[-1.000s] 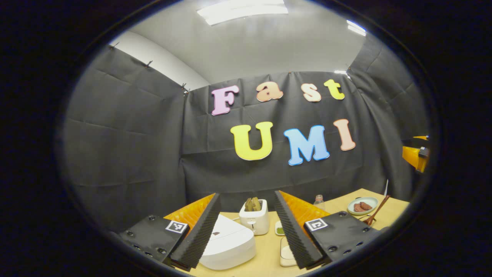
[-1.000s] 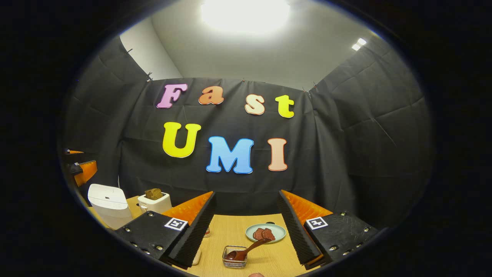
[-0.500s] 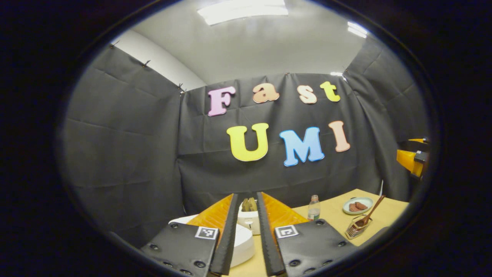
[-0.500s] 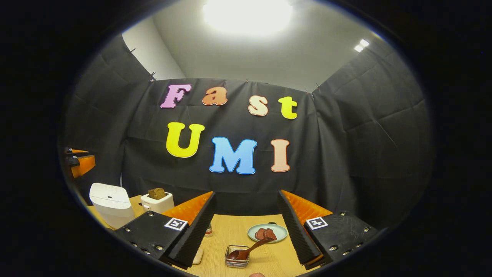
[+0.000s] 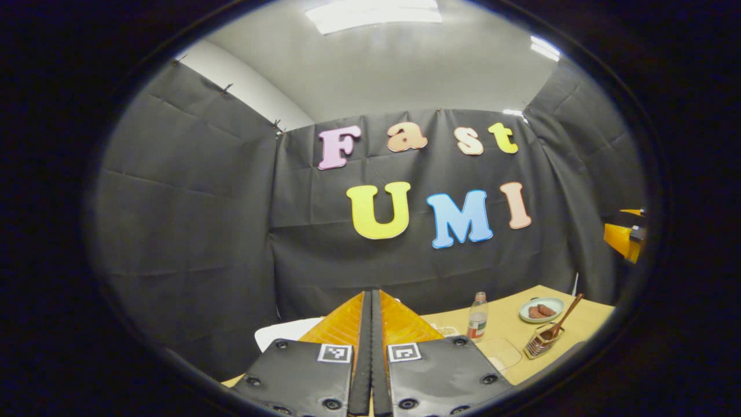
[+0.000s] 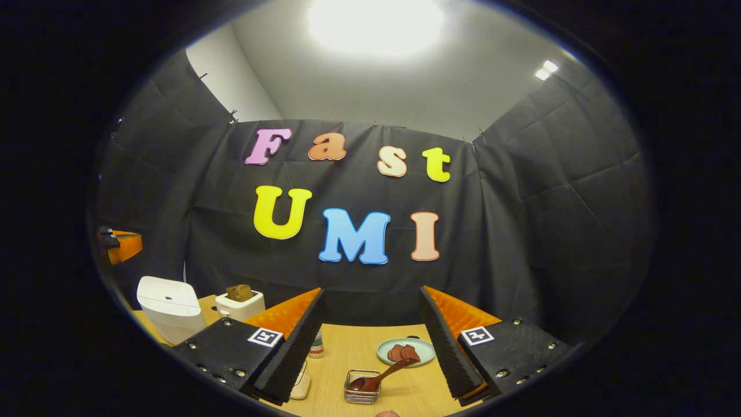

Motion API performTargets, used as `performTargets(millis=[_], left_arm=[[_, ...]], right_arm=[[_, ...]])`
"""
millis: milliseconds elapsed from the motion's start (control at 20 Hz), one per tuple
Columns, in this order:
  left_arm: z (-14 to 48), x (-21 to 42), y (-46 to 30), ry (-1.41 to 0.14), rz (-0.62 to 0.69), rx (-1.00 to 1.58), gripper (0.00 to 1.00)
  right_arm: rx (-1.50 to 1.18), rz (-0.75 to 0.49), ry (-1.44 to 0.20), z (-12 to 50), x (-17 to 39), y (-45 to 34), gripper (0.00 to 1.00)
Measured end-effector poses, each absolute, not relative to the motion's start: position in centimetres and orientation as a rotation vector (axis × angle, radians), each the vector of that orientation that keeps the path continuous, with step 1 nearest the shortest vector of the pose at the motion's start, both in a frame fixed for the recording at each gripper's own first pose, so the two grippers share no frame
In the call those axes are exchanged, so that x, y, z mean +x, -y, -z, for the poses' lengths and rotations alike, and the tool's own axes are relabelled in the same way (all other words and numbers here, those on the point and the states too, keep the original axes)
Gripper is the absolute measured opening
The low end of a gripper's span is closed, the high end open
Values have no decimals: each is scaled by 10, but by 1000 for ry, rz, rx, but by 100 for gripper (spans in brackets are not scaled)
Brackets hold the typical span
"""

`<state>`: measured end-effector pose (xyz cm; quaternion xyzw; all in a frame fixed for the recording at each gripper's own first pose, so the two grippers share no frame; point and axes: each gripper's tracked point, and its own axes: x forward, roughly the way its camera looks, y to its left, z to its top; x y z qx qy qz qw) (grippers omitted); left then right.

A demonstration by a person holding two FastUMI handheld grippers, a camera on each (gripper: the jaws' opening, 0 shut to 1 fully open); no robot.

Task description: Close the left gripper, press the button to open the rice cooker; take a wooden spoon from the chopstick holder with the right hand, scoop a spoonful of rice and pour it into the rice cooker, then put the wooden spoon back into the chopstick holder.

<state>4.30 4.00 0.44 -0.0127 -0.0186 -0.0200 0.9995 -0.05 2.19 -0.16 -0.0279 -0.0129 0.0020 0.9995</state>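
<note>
In the left gripper view my left gripper (image 5: pixel 371 301) is shut with nothing between its fingers, and it hangs above the white rice cooker (image 5: pixel 283 331), mostly hidden behind it. The same cooker (image 6: pixel 169 306), lid down, stands at the far left in the right gripper view. A wooden spoon (image 6: pixel 383 373) leans in a small wire chopstick holder (image 6: pixel 362 394), straight ahead between the open fingers of my right gripper (image 6: pixel 370 301) and well below them. The spoon (image 5: pixel 559 319) and holder (image 5: pixel 539 344) also show at the right in the left gripper view.
A white toaster (image 6: pixel 239 305) with bread stands behind the cooker. A small bottle (image 5: pixel 477 317), a clear lidded container (image 5: pixel 498 352) and a green plate (image 6: pixel 406 351) with brown pieces sit on the wooden table (image 6: pixel 347 353). Black cloth walls close the booth.
My left gripper's fingers have closed from wide apart to touching, and its view has swung so the toaster is hidden behind them. The right gripper has barely moved.
</note>
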Motion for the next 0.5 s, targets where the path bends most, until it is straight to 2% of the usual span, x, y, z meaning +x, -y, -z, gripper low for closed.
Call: performTargets(millis=[500], left_arm=[[44,121,-85,-48,15,-78,9]], right_arm=[[-77,77,4,9,-1,-22,96]])
